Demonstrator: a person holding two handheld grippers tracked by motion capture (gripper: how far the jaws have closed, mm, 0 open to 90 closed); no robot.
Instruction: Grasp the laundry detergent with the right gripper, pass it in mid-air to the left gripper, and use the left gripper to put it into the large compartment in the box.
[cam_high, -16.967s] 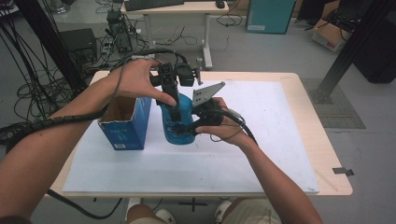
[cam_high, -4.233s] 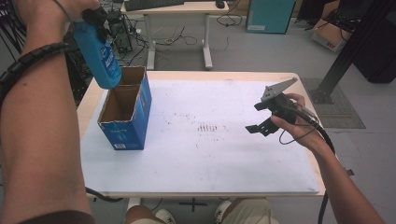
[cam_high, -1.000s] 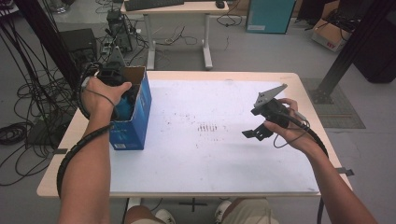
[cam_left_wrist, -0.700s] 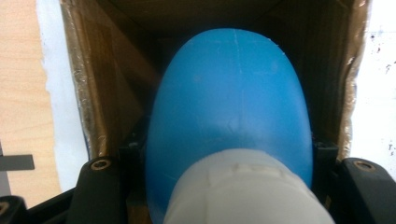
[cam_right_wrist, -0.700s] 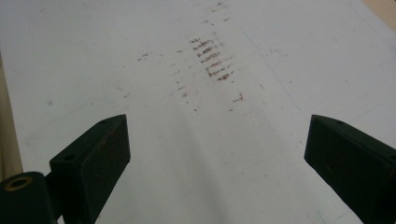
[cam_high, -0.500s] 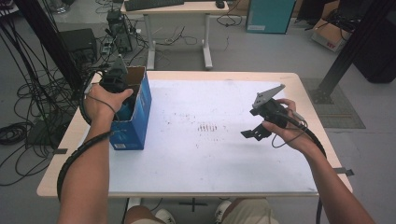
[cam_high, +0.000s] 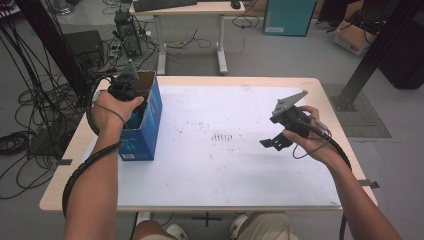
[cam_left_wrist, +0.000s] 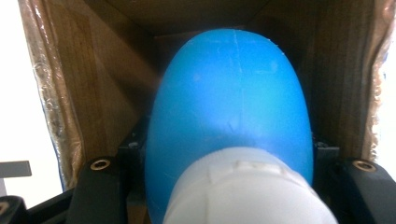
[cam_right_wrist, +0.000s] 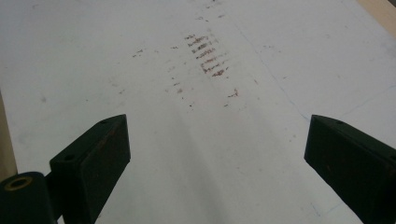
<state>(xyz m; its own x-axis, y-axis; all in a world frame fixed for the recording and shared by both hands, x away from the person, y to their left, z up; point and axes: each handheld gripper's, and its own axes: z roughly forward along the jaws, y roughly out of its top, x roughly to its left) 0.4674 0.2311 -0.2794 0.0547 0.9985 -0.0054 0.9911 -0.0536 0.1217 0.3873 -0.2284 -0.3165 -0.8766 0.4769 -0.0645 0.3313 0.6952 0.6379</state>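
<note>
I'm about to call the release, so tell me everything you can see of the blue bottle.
The blue bottle looks like smooth, glossy plastic with a rounded body, a faint seam down its middle and a white cap nearest the camera. It sits down inside the blue cardboard box, brown walls around it. The left claw is shut on it, black jaws on either side below the shoulder. Its base is hidden.

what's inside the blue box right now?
A blue bottle with a white cap sits in the blue box, clamped by the left claw. The bottle covers the box floor, so anything under it can't be seen.
</note>
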